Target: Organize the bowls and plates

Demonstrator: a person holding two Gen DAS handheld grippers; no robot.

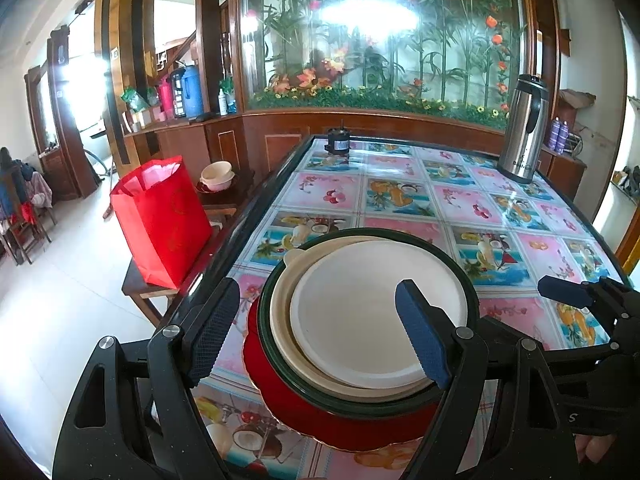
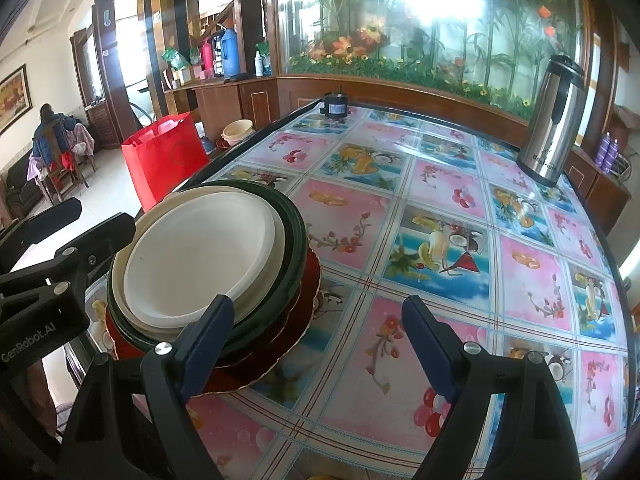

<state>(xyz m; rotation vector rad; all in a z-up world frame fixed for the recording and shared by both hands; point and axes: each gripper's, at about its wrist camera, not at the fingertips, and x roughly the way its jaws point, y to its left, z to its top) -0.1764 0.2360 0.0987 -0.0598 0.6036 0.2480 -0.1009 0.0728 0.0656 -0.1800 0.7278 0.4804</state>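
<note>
A stack of dishes sits at the near left corner of the table (image 1: 400, 196). From the bottom up it is a red scalloped plate (image 1: 280, 404), a dark green plate (image 1: 266, 320), a cream plate (image 1: 280, 308) and a white plate (image 1: 360, 304). My left gripper (image 1: 318, 332) hovers open over the stack's near side, its pads touching nothing. My right gripper (image 2: 320, 346) is open too, just right of the stack (image 2: 200, 264), over bare tablecloth. Its blue pad (image 1: 566, 291) shows at the right of the left wrist view. Cream bowls (image 1: 217, 175) stand nested on a low stool past the table's left edge.
A steel thermos jug (image 1: 524, 132) stands at the table's far right and a small black motor (image 1: 339, 142) at its far edge. A red bag (image 1: 160, 216) stands on a stool left of the table. A person (image 2: 52, 136) sits far off at the left.
</note>
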